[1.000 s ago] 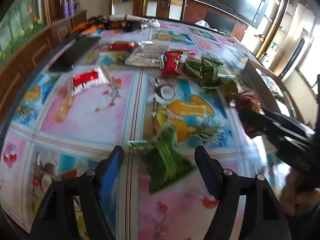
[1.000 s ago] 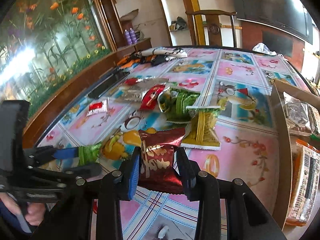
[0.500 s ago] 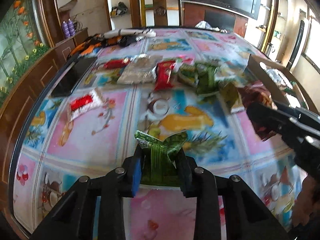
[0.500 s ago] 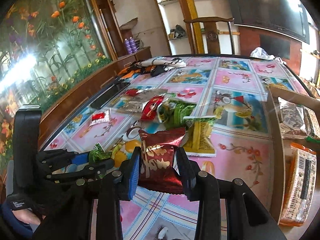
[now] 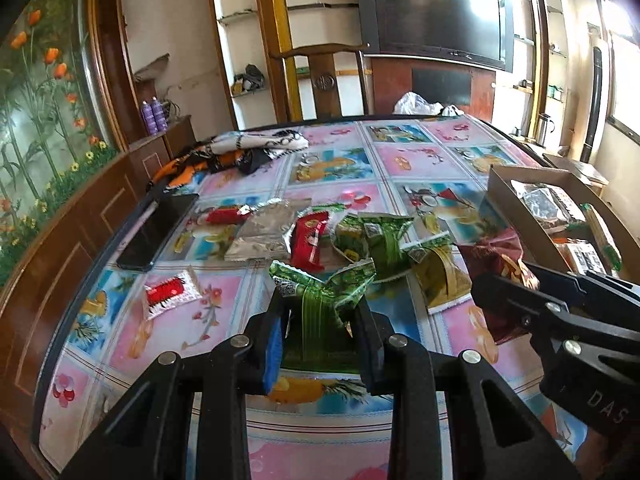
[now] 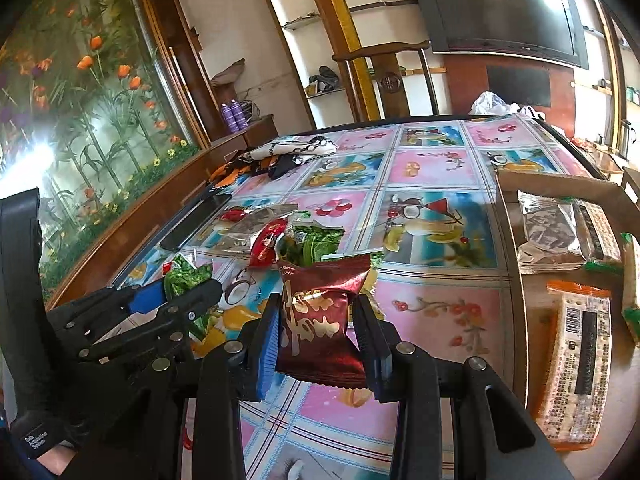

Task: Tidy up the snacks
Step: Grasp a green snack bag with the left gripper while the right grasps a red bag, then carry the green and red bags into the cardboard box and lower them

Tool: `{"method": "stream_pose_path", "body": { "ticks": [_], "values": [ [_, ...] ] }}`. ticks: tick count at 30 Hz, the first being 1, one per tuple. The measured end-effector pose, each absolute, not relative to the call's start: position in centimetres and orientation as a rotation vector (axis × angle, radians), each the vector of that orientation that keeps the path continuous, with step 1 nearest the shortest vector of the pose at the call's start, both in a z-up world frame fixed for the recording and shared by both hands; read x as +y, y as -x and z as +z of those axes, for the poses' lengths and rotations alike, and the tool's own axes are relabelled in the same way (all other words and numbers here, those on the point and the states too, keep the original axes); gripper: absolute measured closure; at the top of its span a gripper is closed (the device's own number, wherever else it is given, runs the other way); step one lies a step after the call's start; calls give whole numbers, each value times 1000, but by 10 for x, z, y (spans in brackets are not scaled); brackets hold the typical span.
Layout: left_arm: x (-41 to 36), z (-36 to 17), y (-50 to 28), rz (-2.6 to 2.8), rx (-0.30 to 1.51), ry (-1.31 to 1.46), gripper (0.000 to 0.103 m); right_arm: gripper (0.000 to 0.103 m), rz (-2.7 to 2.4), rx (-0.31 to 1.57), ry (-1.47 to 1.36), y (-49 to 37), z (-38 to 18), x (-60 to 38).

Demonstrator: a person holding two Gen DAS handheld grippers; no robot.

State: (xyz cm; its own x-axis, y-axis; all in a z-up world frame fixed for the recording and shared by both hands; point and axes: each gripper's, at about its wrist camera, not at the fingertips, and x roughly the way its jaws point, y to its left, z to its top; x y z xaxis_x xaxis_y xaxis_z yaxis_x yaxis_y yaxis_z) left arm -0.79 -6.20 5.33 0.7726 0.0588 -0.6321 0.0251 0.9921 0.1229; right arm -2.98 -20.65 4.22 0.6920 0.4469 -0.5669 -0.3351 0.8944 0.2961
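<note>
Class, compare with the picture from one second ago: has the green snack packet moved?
Yes. The green packet lay flat on the table between open fingers; the left gripper, whose jaws have just closed, now pinches it and holds it above the tablecloth.

L hand-held gripper [image 5: 320,332]: jaws clamped, angled down | R hand-held gripper [image 6: 318,330]: jaws clamped, angled down

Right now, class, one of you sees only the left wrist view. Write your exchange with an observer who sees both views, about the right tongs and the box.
Operator: Do the right tongs grip squarely?
Observer: Yes, the right tongs have both pads pressing the dark red packet at its sides.
Operator: What fills the cardboard box's near end?
Observer: In the cardboard box, a flat orange-edged packet with a barcode lies nearer than the silver packet.
</note>
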Motion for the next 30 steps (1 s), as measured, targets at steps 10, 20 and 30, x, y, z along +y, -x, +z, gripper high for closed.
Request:
{"method": "stream_pose_path", "body": {
  "ticks": [10, 20, 30],
  "values": [
    [-45, 54, 10, 111, 645, -136, 74, 64, 456, 668, -139, 34, 42, -199],
    [-4, 61, 12, 256, 589, -103, 74, 64, 461, 662, -110, 35, 42, -194],
    [43, 74, 18, 411, 516, -72, 73, 64, 463, 662, -109, 35, 42, -193]
  ]
}}
